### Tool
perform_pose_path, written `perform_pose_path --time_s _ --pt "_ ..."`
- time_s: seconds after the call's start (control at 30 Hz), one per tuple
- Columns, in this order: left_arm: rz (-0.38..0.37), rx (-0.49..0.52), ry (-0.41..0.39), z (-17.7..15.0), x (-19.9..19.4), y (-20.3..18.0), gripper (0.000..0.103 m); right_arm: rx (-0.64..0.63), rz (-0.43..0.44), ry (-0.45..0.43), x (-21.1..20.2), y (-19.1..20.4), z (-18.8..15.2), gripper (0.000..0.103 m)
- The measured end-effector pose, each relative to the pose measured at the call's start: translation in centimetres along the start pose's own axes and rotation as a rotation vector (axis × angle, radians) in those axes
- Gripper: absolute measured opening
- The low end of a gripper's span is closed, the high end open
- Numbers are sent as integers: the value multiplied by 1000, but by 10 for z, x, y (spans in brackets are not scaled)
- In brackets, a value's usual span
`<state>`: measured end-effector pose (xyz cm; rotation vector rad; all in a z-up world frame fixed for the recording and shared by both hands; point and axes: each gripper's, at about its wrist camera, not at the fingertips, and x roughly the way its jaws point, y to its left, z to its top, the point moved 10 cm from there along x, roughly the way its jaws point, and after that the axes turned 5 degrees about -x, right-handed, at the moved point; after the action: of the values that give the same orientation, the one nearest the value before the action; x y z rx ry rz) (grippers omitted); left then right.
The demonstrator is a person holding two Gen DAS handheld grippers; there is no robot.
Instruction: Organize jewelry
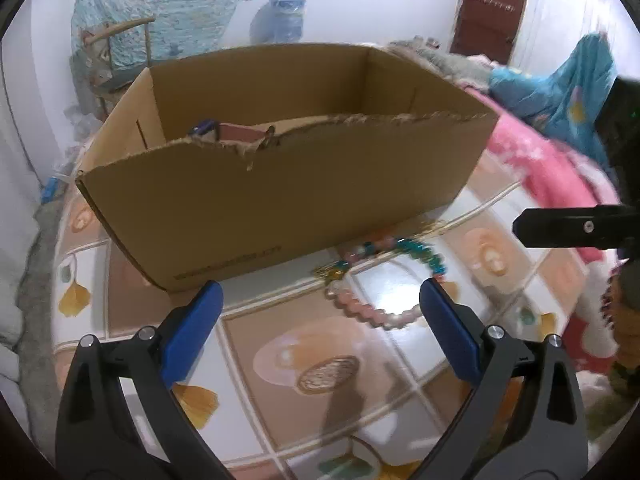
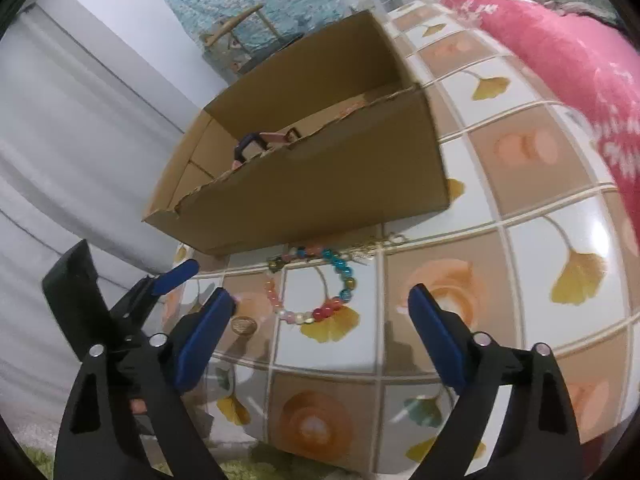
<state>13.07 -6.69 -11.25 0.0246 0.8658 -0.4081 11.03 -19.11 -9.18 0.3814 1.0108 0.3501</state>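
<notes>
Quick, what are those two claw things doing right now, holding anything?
Left gripper: open, holding nothing; the bead bracelet lies on the table ahead of it.
Right gripper: open, holding nothing, above the same bracelet.

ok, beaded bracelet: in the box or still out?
Out. The beaded bracelet lies flat on the tiled tabletop, just in front of the cardboard box.

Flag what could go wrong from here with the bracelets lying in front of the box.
1. The beaded bracelets overlap each other and a gold chain, so one grasp may drag several pieces.
2. They lie close to the cardboard box; the open right gripper might bump its wall.
3. The open left gripper faces the same pile, so the two could collide.
</notes>
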Motion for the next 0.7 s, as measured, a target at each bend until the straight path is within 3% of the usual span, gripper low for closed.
perform_pose_path --time_s 0.07,0.13,0.23,0.53,0.6,0.7 --pt "19 10 7 -1 3 2 89 11 -3 21 9 -2 0 74" --pt "29 21 22 -1 6 2 71 26 -2 41 18 -3 -2 68" --pt "17 25 42 -2 10 -1 57 37 -5 64 27 -3 -3 59" --pt "-44 26 119 -10 23 -13 23 33 -38 102 42 -4 -7 44" --pt "-53 12 138 -12 27 -13 18 25 -51 110 44 -5 -8 42" --pt "-76 -20 155 -14 30 -11 18 14 -64 119 49 -6 -8 38"
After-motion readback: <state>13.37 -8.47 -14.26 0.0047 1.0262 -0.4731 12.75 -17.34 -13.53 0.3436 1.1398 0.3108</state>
